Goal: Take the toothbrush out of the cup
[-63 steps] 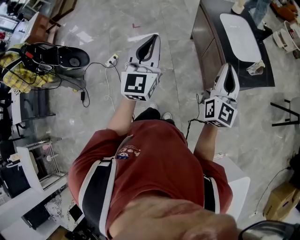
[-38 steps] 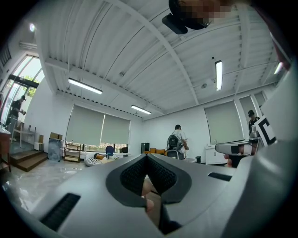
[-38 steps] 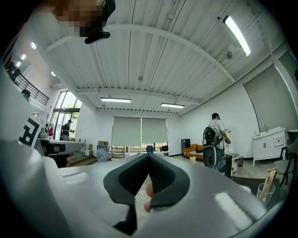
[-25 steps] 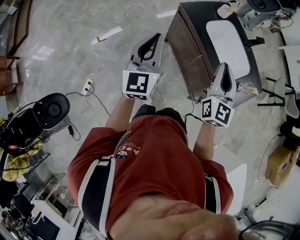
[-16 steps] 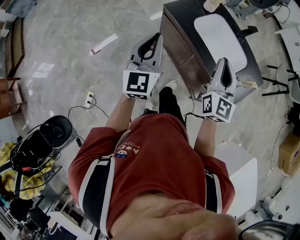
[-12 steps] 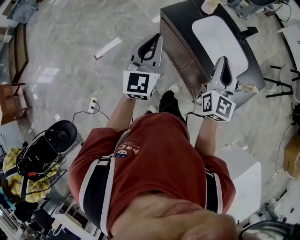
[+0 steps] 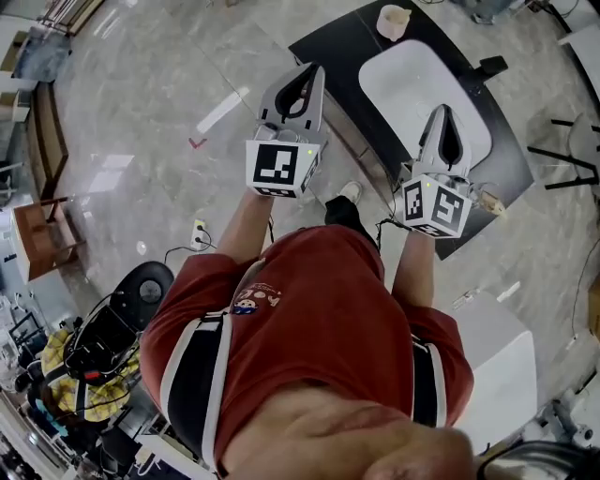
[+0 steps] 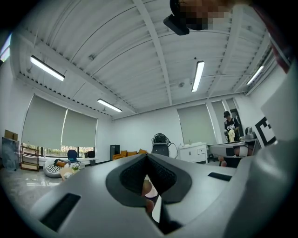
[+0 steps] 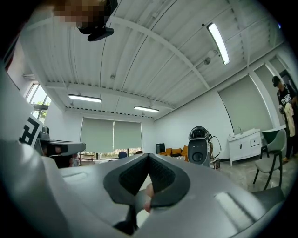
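Observation:
In the head view a beige cup (image 7: 392, 21) stands at the far end of a dark table (image 7: 328, 47); I cannot make out a toothbrush in it. My left gripper (image 7: 302, 71) is held out level over the floor by the table's near left edge, jaws shut and empty. My right gripper (image 7: 445, 112) reaches over the white mat (image 7: 412, 84) on the table, also shut with nothing in it. Both stay well short of the cup. The left gripper view (image 8: 147, 155) and right gripper view (image 9: 148, 155) show closed jaws against the room and ceiling only.
A black machine (image 7: 127, 314) with cables and a power strip (image 7: 199, 232) lie on the floor at left. A white cabinet (image 7: 497, 361) stands at lower right and a black chair (image 7: 562, 150) at right. A person (image 8: 230, 130) stands far off.
The person has walked toward the dark table: it has slid left and closer under the grippers, and the cup has come into view. Both grippers stayed shut.

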{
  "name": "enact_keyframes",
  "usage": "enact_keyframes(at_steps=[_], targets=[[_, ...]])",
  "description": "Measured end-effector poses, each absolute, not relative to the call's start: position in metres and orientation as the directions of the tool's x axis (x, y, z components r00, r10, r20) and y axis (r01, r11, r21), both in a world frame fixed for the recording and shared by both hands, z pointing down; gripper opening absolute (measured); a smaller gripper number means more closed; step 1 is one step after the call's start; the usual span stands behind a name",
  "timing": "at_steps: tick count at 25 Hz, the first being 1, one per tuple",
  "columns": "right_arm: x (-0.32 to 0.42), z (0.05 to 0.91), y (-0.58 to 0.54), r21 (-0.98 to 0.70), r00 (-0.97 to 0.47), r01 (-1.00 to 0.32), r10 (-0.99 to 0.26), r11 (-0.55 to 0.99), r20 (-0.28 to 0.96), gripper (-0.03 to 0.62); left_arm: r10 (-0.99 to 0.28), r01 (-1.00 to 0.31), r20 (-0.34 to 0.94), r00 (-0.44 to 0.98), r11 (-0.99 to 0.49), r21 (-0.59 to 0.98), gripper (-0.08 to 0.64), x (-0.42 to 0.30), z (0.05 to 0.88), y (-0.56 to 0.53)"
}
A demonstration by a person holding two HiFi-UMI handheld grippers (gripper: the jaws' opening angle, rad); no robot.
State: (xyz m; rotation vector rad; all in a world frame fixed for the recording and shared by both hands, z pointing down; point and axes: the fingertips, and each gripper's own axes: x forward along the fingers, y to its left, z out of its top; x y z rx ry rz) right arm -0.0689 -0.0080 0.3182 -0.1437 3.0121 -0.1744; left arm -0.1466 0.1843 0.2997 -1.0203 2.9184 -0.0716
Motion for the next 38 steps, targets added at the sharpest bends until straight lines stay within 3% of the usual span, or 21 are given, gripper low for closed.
enact_keyframes(at_steps=[15, 25, 31, 35, 38], targets=[[-0.129, 0.333, -0.056, -0.232, -0.988, -0.071, -0.100, 0.970, -0.118, 0.011, -0.640, -0.638, 0.014, -0.768, 0.764, -0.096, 0.005, -0.206, 0.304, 0.124], [-0.177, 0.354, -0.053, -0.196, -0.996, -0.033, -0.048, 0.980, -0.072, 0.012, -0.640, -0.641, 0.039, -0.768, 0.764, -0.073, 0.005, -0.246, 0.328, 0.110], [-0.233, 0.382, -0.044, -0.156, -1.000, -0.005, -0.003, 0.988, 0.012, 0.096, -0.654, -0.658, 0.076, -0.752, 0.752, -0.039, 0.005, -0.298, 0.355, 0.098], [-0.275, 0.410, -0.039, -0.151, -0.996, 0.013, 0.026, 0.988, 0.085, 0.197, -0.665, -0.671, 0.112, -0.738, 0.741, -0.018, 0.005, -0.333, 0.370, 0.089], [-0.299, 0.439, -0.037, -0.150, -0.989, 0.017, 0.039, 0.989, 0.145, 0.223, -0.667, -0.675, 0.146, -0.730, 0.738, -0.002, 0.005, -0.353, 0.392, 0.088]])
